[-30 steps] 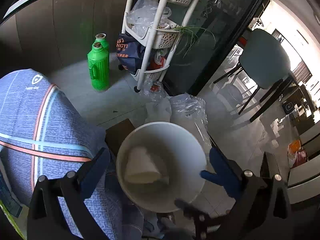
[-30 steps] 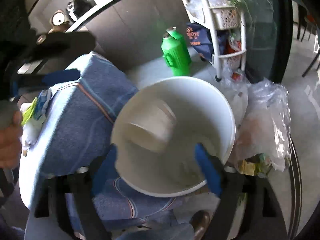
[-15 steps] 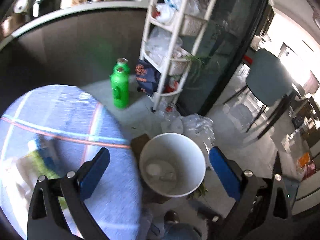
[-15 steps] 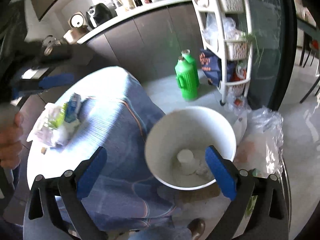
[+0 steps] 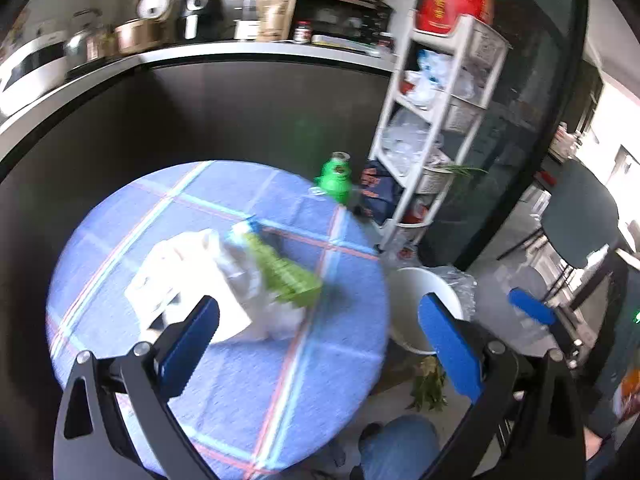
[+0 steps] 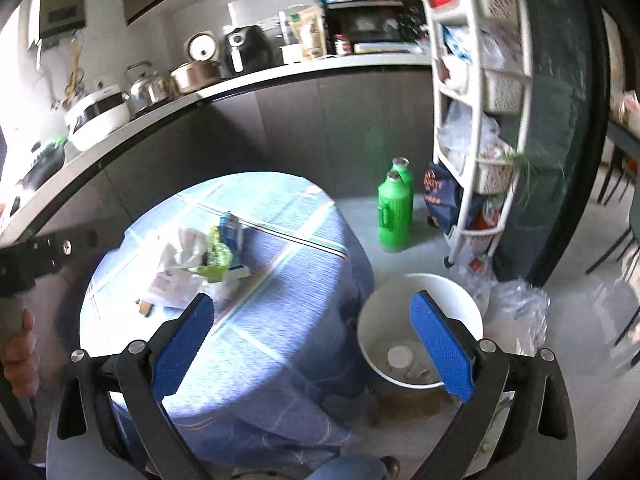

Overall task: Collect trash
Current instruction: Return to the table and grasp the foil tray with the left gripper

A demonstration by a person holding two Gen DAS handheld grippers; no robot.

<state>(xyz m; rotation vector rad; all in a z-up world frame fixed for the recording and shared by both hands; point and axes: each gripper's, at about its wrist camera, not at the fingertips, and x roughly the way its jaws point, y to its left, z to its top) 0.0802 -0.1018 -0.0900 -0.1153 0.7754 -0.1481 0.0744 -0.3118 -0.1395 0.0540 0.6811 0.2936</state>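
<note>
Whereas a second ago both cameras sat close over the white bin [image 6: 420, 320], filling the view with its rim, both now look from higher and farther back, and the round table [image 6: 256, 320] with its blue striped cloth takes up the middle. The left gripper [image 5: 318, 344] and the right gripper [image 6: 312, 344] both stand spread wide with nothing between their blue pads. The trash [image 5: 224, 276], a heap of white wrappers and a green packet, lies on the table left of the bin, blurred in the left view so single pieces are hard to tell. On the floor just right of the table, the bin holds a white cup [image 6: 399, 357]; in the left view the table edge and a finger cover most of it. Beyond the bin stand two green bottles [image 6: 394, 216], the rear one mostly hidden.
</note>
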